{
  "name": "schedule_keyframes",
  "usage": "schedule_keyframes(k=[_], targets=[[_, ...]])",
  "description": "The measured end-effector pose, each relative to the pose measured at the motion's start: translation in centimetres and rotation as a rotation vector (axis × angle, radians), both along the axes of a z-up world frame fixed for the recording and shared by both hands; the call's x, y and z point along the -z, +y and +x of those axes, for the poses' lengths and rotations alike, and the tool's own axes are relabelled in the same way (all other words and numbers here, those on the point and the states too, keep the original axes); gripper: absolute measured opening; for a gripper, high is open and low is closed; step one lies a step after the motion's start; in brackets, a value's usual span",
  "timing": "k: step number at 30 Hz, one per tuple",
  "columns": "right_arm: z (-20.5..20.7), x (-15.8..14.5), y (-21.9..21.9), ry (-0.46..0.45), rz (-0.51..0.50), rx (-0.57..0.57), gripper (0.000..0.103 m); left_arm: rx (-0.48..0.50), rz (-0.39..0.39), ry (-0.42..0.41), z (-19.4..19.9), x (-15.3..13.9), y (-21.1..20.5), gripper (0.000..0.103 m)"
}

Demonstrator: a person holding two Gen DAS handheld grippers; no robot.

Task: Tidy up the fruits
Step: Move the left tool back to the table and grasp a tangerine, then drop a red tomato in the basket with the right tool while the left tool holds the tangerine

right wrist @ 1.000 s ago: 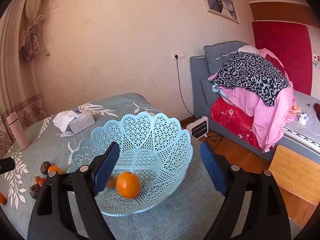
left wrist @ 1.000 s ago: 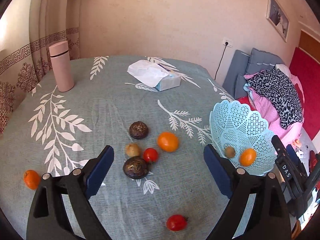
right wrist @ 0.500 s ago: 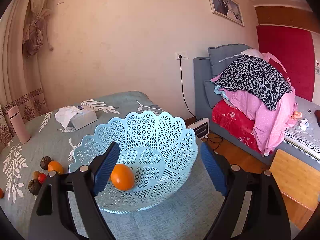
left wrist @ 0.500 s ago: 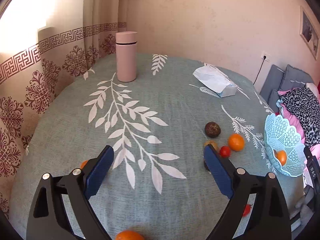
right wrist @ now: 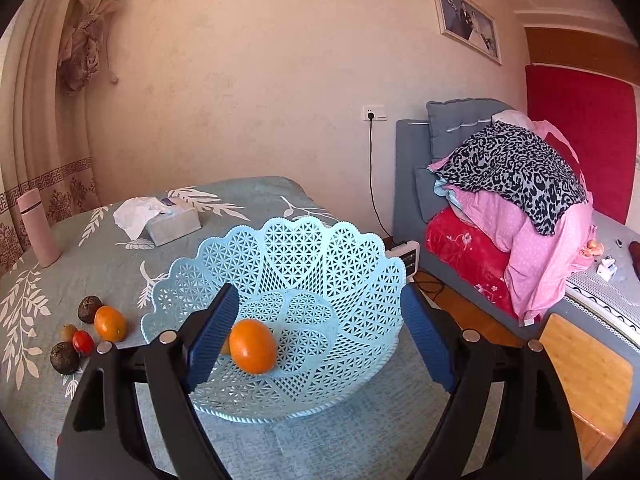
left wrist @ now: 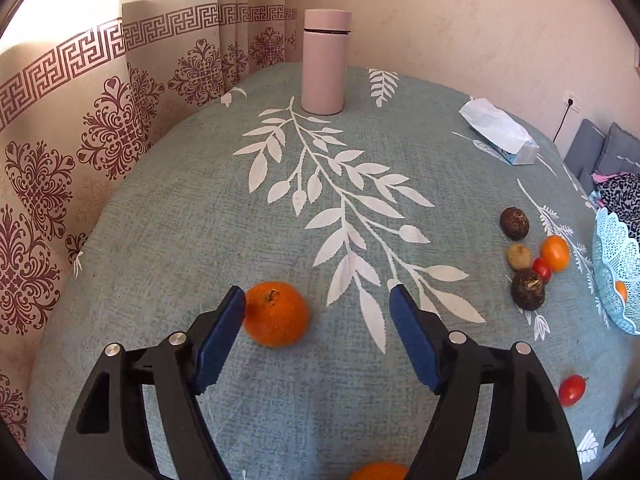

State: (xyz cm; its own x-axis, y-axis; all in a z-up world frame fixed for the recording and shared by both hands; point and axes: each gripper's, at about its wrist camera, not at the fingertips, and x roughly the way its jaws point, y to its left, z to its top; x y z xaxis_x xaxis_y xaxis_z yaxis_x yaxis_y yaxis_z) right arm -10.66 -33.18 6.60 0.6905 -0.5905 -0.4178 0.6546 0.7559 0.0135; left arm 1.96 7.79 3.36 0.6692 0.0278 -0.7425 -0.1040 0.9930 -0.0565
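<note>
In the left wrist view, our left tongs point(left wrist: 316, 308) sit nearest us with blades spread wide apart and nothing gripped. A mandarin point(left wrist: 276, 314) rests on the table point(left wrist: 200, 220) between the blades, close against the blade at nine o'clock, with a wide gap to the blade at three o'clock. We judge the tongs are lined up to pick it, and that they need to shift toward nine o'clock to centre it first. The top of another orange fruit point(left wrist: 378, 472) peeks in at six o'clock, between the handles.

Farther off at three o'clock lies a loose cluster: a cherry tomato point(left wrist: 572, 390) alone, then two dark round fruits point(left wrist: 528, 290), a small tan one point(left wrist: 519, 257), a second tomato and an orange point(left wrist: 555, 253). They lie just beside the basket, likely waiting their turn. At twelve o'clock stands an upright pink flask point(left wrist: 325, 62); a tissue pack point(left wrist: 500, 132) lies at two o'clock.

In the right wrist view, our right tongs point(right wrist: 320, 336) are also spread apart and empty, poised over the near side of the pale blue lattice basket point(right wrist: 340, 272). An orange point(right wrist: 253, 346) already lies in the basket at its near nine o'clock side, with a small fruit mostly hidden behind the blade. Beyond, at two o'clock, a bed point(right wrist: 500, 216) is piled with blankets.
</note>
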Motion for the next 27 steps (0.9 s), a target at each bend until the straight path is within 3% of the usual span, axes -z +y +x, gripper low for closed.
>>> schedule_keyframes(k=[4, 8, 14, 20, 27], targets=[[0.2, 0.0, 0.4, 0.013, -0.002, -0.022, 0.084, -0.037, 0.006, 0.009, 0.4, 1.0, 1.6, 0.062], [0.5, -0.1, 1.4, 0.041, -0.001, -0.071, 0.084, -0.047, -0.044, 0.047, 0.9, 2.0, 3.0, 0.039], [1.5, -0.5, 5.3, 0.079, 0.061, -0.294, 0.084, -0.044, -0.060, 0.035, 0.7, 2.1, 3.0, 0.039], [4.1, 1.3, 10.0, 0.195, 0.260, -0.593, 0.084, -0.080, -0.057, -0.018, -0.4, 1.6, 3.4, 0.038], [6.2, 3.6, 14.0, 0.328, 0.270, -0.671, 0.082, -0.100, -0.012, -0.076, -1.2, 0.9, 2.9, 0.039]])
